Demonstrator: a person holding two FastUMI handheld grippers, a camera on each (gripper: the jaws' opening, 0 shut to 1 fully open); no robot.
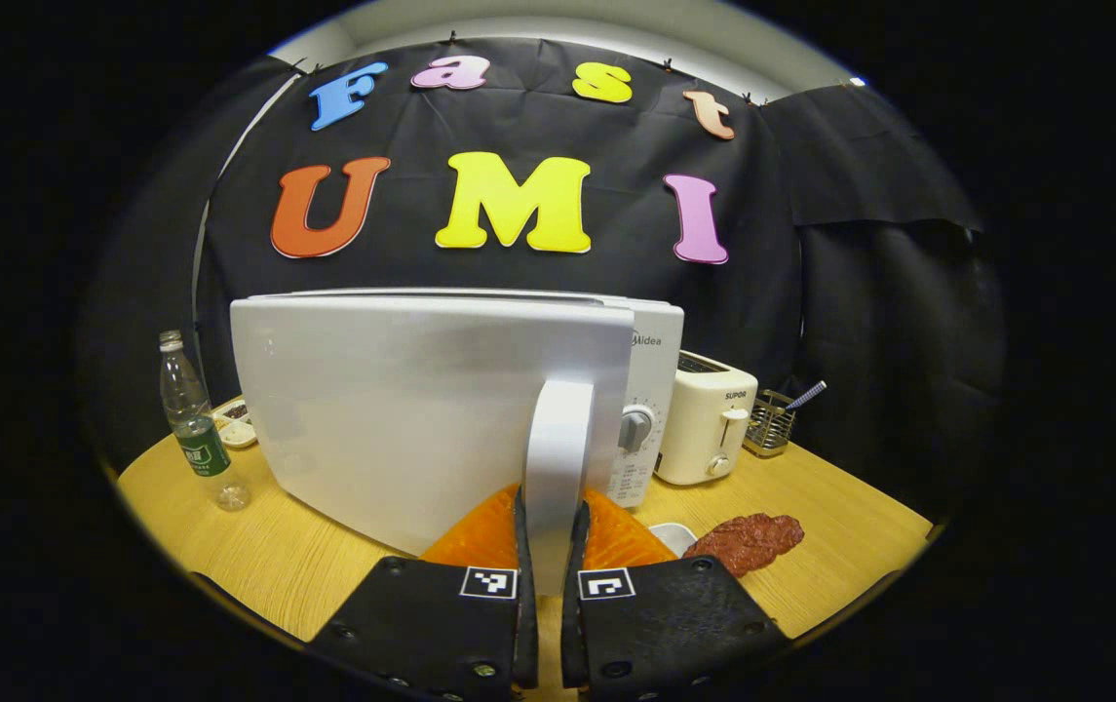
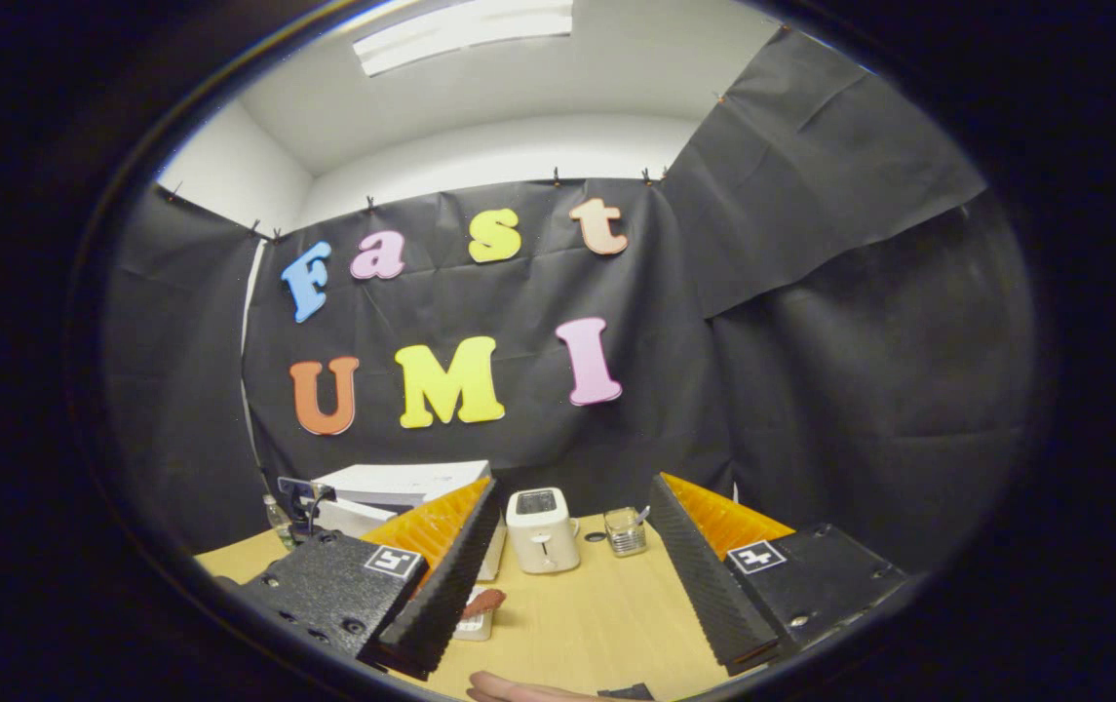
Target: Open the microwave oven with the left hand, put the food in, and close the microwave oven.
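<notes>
The white microwave (image 1: 650,390) stands at the back of the wooden table, and its door (image 1: 402,409) is swung partly out toward me. My left gripper (image 1: 552,499) is shut on the door's upright white handle (image 1: 558,439), one finger on each side. The food, a reddish-brown slab of meat (image 1: 748,541), lies on the table right of the microwave, beside a small white dish (image 1: 674,534). In the right gripper view my right gripper (image 2: 575,485) hangs open and holds nothing, above the table, with the meat (image 2: 484,603) low beside its left finger and the microwave (image 2: 402,485) farther left.
A water bottle (image 1: 197,429) and a small dish (image 1: 236,426) stand left of the microwave. A cream toaster (image 1: 709,419) and a wire basket (image 1: 770,424) stand to its right. A hand (image 2: 519,690) shows at the table's near edge.
</notes>
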